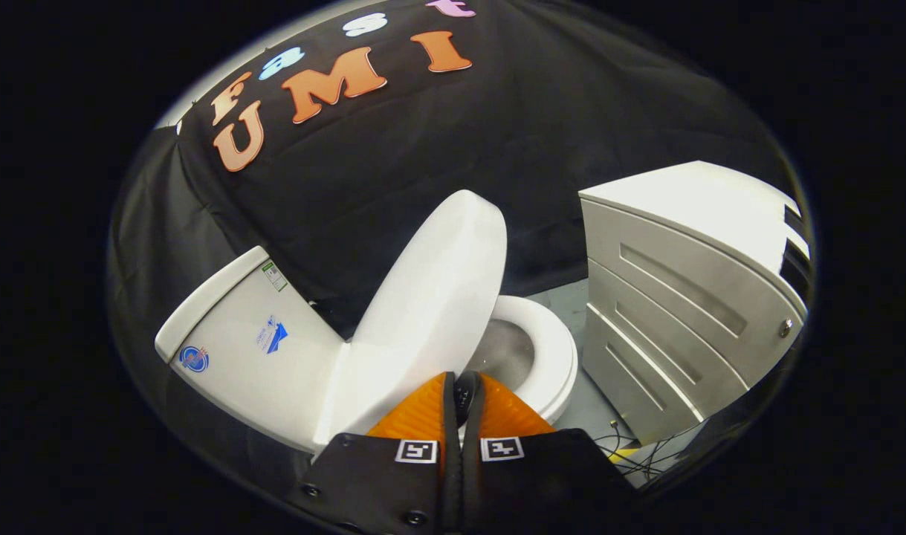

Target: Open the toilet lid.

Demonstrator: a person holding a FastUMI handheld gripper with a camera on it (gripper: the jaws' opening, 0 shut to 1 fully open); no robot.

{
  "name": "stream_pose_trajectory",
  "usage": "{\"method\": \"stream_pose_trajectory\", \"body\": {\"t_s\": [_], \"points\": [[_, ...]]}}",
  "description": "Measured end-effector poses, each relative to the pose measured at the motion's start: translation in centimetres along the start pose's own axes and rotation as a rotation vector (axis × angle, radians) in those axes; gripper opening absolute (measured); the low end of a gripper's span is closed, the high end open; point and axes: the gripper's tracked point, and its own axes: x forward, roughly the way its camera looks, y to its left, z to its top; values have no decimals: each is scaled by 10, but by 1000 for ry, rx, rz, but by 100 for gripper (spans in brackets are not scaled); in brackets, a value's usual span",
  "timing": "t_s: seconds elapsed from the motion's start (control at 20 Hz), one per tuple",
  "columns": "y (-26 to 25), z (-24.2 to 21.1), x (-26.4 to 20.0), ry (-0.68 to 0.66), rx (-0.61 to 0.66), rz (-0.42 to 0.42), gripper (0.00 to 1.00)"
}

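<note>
A white toilet stands just ahead of my fingers. Its lid is lifted about halfway and leans toward the tank, without resting on it. Under it the white seat ring lies flat around the bowl. My gripper is shut, its two fingers pressed together with only a thin dark slit between them. The tips sit right at the lid's lower near edge. I cannot tell whether they touch it.
A white drawer cabinet stands close beside the bowl, on the side away from the tank, with a narrow strip of grey floor between them. Loose cables lie on the floor by the cabinet's near corner. Black cloth hangs behind the toilet.
</note>
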Motion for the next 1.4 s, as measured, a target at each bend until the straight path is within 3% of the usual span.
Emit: {"method": "stream_pose_trajectory", "body": {"t_s": [0.4, 1.4], "points": [[35, 18, -19, -72, -207, -38, 8], [112, 37, -41, -162, -419, -65, 8]]}}
